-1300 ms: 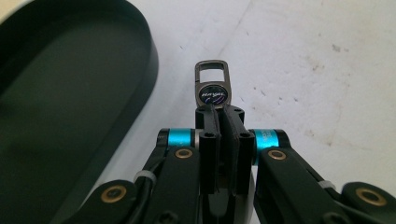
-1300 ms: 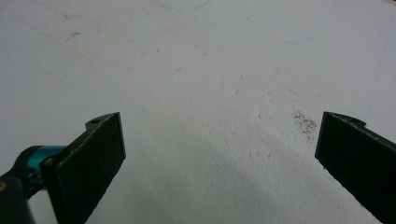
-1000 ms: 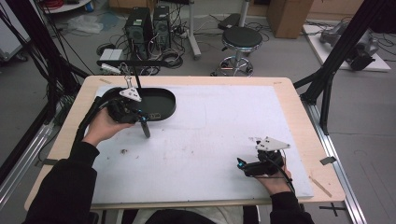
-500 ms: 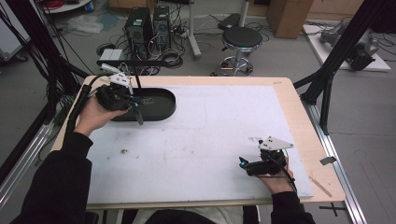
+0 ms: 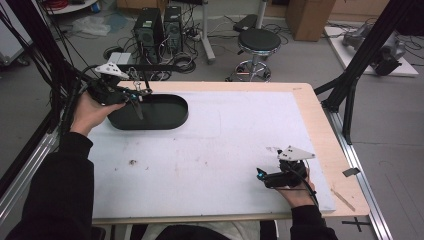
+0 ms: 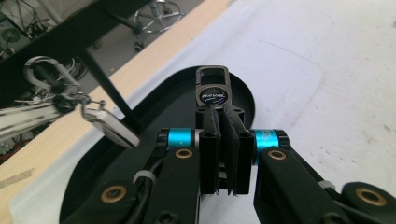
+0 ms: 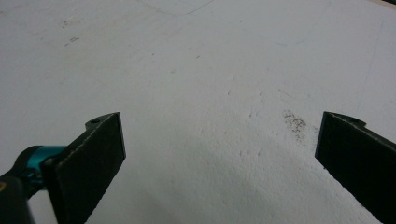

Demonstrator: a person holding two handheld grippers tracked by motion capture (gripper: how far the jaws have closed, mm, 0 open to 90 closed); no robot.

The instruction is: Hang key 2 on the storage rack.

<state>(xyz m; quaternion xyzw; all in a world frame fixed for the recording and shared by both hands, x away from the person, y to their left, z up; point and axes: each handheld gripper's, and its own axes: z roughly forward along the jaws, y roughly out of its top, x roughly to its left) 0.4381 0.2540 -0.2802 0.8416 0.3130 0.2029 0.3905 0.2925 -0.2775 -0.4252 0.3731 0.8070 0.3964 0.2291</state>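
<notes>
The left gripper (image 6: 223, 140) has its two black jaws pressed together on a small dark tag (image 6: 213, 88), which sticks up past the jaw tips. The tag is a rounded black piece with a slot at its top end and pale lettering on its face that is too small to read. In the left gripper view it hangs above the far end of a black oval tray (image 6: 140, 154), clear of the tray floor.

Just to the left of the jaws in that view, a silver flat piece (image 6: 114, 130) hangs from a ring and a metal clip (image 6: 44, 74); it is tilted over the tray and well apart from the tag. Whether it is joined to the tag cannot be told.

In the high view the left gripper (image 5: 131, 97) is held in the left hand (image 5: 90, 112) over the left end of the tray (image 5: 165, 117), which lies at the far left of the white mat (image 5: 225, 140) on the wooden table (image 5: 320, 130).

The right gripper (image 7: 219, 158) has its jaws wide apart with nothing between them, over bare white mat with a faint dark smudge (image 7: 294, 122). In the high view this gripper (image 5: 262, 175) rests low near the front right of the mat, held by the right hand (image 5: 295, 192), well apart from the tray.
</notes>
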